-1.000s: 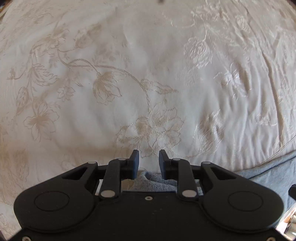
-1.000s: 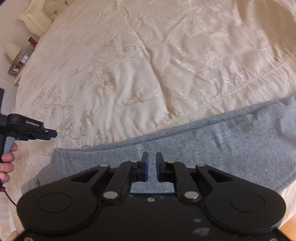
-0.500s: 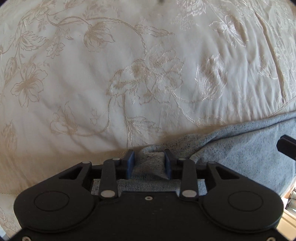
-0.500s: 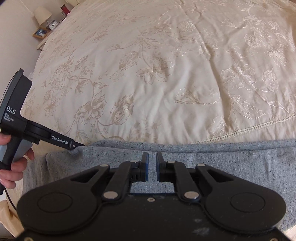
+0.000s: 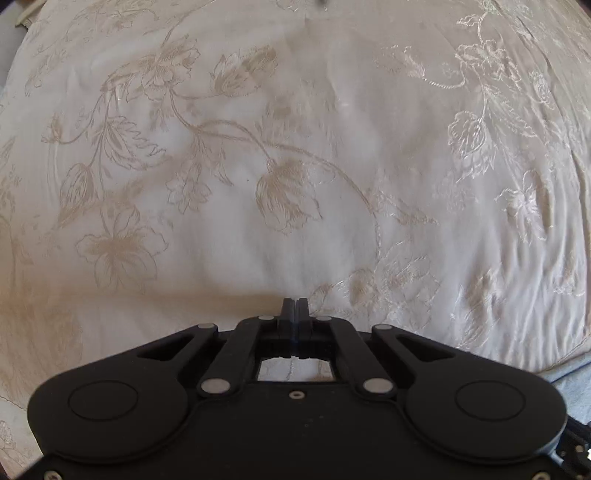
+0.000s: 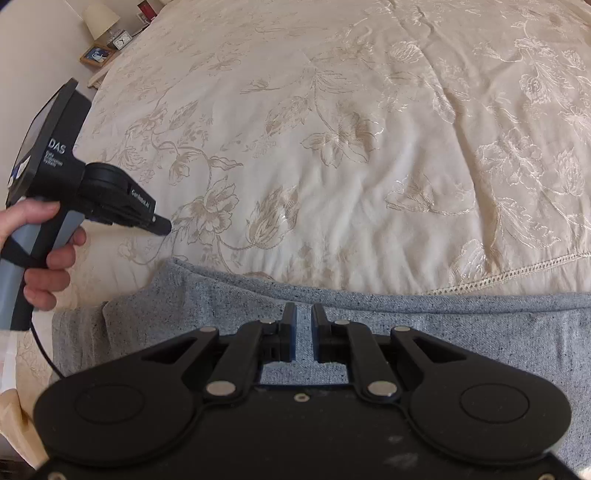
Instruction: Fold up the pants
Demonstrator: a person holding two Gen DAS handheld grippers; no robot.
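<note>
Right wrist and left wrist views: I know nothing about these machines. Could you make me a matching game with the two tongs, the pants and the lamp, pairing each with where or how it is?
Things:
1. left tongs
2. right tongs
3. pants
4. lamp

Descriptions:
A. far off, beside a small clock
B. pressed shut above the bare floral bedspread
C. grey, lying along the bed's near edge
D. above grey fabric, a narrow gap between the tips

Pairs: 1-B, 2-D, 3-C, 4-A

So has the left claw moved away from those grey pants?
Yes. The left claw, shut and empty, now sits over the flowered bedspread; the pants only peek in at the view's lower right.
</note>
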